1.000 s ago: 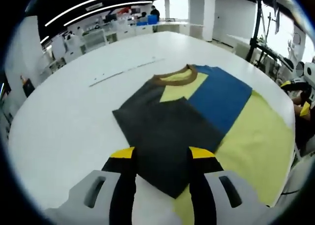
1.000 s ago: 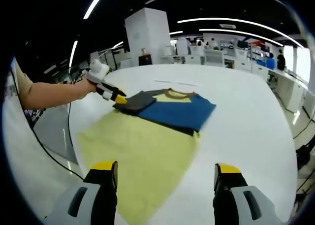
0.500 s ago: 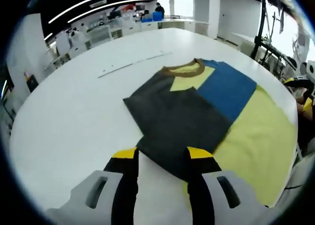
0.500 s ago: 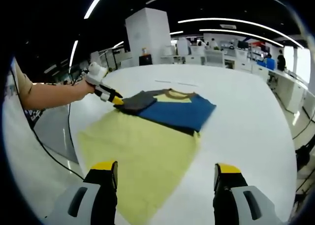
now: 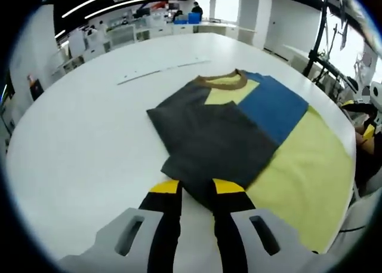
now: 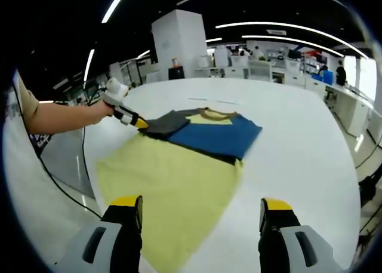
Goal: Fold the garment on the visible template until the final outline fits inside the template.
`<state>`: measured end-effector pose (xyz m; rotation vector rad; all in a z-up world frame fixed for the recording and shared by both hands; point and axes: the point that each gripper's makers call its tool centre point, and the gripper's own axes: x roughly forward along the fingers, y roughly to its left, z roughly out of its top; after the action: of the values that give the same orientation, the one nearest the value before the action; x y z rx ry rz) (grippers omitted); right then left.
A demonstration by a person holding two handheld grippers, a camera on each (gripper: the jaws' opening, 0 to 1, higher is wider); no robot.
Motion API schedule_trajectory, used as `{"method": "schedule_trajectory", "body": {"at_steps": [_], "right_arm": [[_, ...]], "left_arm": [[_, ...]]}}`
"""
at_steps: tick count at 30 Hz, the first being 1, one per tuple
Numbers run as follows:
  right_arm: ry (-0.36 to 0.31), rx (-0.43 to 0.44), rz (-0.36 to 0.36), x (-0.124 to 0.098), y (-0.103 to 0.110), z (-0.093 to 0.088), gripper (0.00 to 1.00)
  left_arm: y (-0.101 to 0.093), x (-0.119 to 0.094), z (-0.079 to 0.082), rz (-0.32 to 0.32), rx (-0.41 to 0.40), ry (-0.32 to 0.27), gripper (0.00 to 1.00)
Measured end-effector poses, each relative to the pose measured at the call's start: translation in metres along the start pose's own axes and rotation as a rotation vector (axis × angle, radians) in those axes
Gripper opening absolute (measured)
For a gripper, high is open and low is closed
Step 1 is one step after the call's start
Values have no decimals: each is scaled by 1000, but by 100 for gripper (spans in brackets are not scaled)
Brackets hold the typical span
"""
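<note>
The near corner of the folded dark grey, blue and yellow T-shirt (image 5: 221, 135) is hidden between the left gripper's (image 5: 197, 189) narrowed jaws, while the pale yellow fabric template (image 6: 173, 195) beneath it is partly covered by the shirt.

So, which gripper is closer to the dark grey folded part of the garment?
Left. The left gripper has its fingers at the corner of the dark grey flap, seemingly pinching it. The right gripper is open, apart from it, over the yellow part.
</note>
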<state>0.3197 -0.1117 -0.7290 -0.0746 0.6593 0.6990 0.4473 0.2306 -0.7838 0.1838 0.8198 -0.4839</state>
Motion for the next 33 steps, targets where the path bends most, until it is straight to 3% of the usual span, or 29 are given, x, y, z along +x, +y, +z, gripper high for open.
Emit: {"method": "schedule_trajectory", "body": {"at_steps": [6, 19, 33], "right_arm": [[4, 1, 1, 1, 1, -2, 79], [-4, -3, 4, 2, 2, 2, 79], [-4, 2, 3, 1, 1, -1, 79]], "left_arm": [[-1, -3, 1, -14, 5, -5, 7], [-6, -8, 10, -30, 33, -20, 1], [-11, -23, 42, -40, 78, -87, 1]]}}
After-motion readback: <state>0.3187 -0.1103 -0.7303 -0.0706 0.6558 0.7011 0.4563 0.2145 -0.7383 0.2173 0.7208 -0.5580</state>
